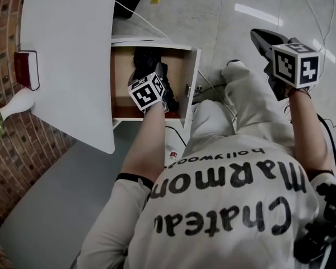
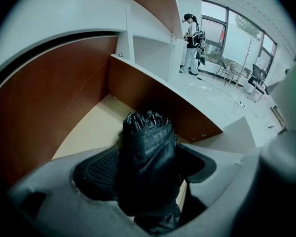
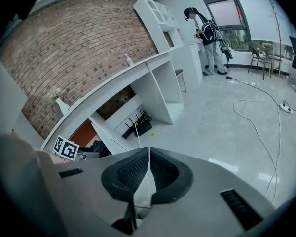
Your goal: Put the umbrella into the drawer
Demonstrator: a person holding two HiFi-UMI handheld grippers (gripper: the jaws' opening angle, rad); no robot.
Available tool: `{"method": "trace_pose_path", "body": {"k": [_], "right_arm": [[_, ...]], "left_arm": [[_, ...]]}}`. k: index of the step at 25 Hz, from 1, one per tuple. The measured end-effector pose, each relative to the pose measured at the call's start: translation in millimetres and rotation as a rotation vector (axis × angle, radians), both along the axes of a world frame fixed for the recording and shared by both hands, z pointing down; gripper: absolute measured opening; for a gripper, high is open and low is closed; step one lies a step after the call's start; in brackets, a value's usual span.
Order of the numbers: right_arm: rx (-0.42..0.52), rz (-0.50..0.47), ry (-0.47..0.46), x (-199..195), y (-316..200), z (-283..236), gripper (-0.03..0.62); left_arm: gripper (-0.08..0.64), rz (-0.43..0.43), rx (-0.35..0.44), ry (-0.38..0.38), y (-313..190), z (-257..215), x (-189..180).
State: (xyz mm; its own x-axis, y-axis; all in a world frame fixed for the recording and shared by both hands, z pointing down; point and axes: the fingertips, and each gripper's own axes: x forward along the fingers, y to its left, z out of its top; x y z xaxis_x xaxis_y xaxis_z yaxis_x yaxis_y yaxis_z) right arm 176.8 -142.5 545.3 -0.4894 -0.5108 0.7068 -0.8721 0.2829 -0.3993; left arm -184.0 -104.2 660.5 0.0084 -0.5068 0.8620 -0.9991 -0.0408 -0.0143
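Two-thirds done, probably. Got drawer (image 1: 192,77) pulled open, folded black umbrella (image 2: 147,154) poking into it, clamped in the jaws of left gripper (image 2: 146,171). Got right gripper (image 3: 148,174) off aside, jaws pressed together, empty. Just need to lower and let go.

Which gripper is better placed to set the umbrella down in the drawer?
Left. The left gripper is shut on the umbrella, already over the open drawer. The right gripper is shut on nothing and held off to the side.
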Motion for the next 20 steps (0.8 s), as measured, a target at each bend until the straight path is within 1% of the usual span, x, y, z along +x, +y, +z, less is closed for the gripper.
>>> {"method": "trace_pose_path", "body": {"k": [6,10,12,15,17,20], "right_arm": [[0.035,-0.011,0.019,1,-12,-24,0.018],[0.043,-0.025,0.021,-3,-11,-41,0.020],[0.054,-0.041,0.028,-5,-11,-54,0.020],[0.081,-0.063,0.034,-10,-15,-76,0.020],[0.099,-0.076,0.035,-15,-17,-92,0.020],[0.119,-0.096,0.040,-25,-19,-116,0.020]], "left_arm": [[0.374,0.020,0.009,0.035,-8,-9,12],[0.374,0.048,0.018,0.053,-3,-23,18],[0.374,0.047,0.025,0.060,2,-33,20],[0.373,0.043,0.043,0.086,8,-50,25],[0.370,0.059,0.061,0.103,11,-64,31],[0.332,0.074,0.074,0.158,18,-86,44]]}}
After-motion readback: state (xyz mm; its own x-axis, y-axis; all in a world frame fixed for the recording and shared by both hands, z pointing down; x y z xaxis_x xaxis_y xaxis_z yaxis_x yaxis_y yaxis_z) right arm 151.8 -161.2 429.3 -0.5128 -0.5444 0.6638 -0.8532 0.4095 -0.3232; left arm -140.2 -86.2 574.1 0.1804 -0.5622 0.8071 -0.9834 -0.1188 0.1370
